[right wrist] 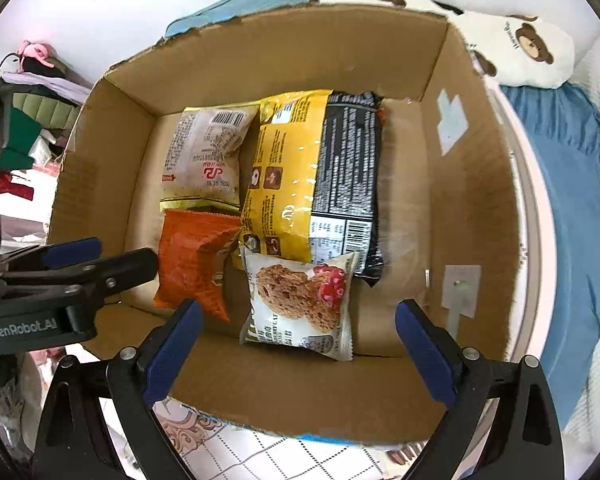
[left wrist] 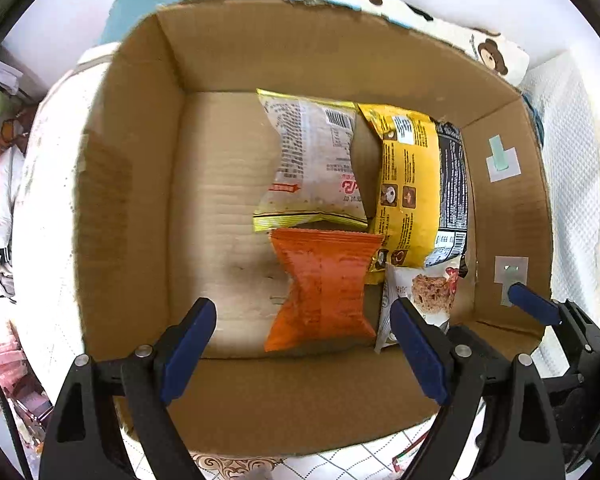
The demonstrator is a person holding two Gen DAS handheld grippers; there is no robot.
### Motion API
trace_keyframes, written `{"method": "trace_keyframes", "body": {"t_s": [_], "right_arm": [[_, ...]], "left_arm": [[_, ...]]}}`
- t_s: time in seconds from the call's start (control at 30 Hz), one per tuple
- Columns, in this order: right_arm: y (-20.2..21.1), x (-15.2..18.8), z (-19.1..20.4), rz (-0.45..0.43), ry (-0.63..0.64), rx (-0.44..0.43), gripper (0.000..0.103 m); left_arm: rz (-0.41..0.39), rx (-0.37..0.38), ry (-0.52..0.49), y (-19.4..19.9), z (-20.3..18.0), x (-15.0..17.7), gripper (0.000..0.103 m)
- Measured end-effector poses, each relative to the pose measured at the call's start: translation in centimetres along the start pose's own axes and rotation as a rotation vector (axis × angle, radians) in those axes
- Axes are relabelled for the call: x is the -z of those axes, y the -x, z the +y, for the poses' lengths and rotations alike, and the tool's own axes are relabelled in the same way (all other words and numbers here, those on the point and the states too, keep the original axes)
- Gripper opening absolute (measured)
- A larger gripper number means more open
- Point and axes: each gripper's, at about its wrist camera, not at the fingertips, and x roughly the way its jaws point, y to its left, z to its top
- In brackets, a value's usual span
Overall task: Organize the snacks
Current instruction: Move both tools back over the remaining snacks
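An open cardboard box (left wrist: 300, 48) holds several snack packets lying flat. In the left wrist view an orange packet (left wrist: 320, 288) lies on the box floor below my left gripper (left wrist: 304, 344), which is open with its pads clear of the packet. Beyond the orange packet are a white-and-yellow packet (left wrist: 312, 164) and a large yellow-and-black pack (left wrist: 412, 188). In the right wrist view a white cookie packet (right wrist: 300, 304) lies near the front wall of the box (right wrist: 300, 52). My right gripper (right wrist: 300, 352) hangs open above the cookie packet without touching it. The orange packet (right wrist: 196, 260) sits to its left.
The box rests on white bedding (left wrist: 572, 168). A teal cloth (right wrist: 244, 0) and a bear-print pillow (right wrist: 532, 48) lie behind it, and a blue blanket (right wrist: 568, 184) lies to the right. Clothes and clutter (right wrist: 40, 108) fill the left side. The box's left half shows bare floor (left wrist: 220, 200).
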Motion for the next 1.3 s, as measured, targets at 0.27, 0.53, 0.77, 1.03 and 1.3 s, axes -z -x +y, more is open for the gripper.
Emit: {"method": "trace_keyframes", "body": {"t_s": [0.27, 0.53, 0.77, 1.03, 1.3], "right_arm": [[3.3, 2.0, -0.2, -0.119, -0.018, 0.04, 0.099], [7.1, 5.1, 0.4, -0.24, -0.014, 0.057, 0.099], [10.8, 7.9, 1.5, -0.35, -0.013, 0.054, 0.099], [14.9, 11.6, 2.1, -0.447, -0.053, -0.003, 0.099], [10.6, 14.6, -0.8, -0.342, -0.203, -0.089, 0.099]], "left_arm": [[-0.179, -0.035, 0.026, 4.2, 1.2, 3.0, 0.089], [-0.329, -0.089, -0.005, 7.3, 1.2, 6.7, 0.089], [-0.444, -0.124, -0.033, 10.2, 0.8, 10.2, 0.089], [-0.52, -0.09, -0.022, 12.8, 0.6, 13.9, 0.089], [-0.432, -0.125, -0.009, 9.1, 1.6, 16.1, 0.089]]}}
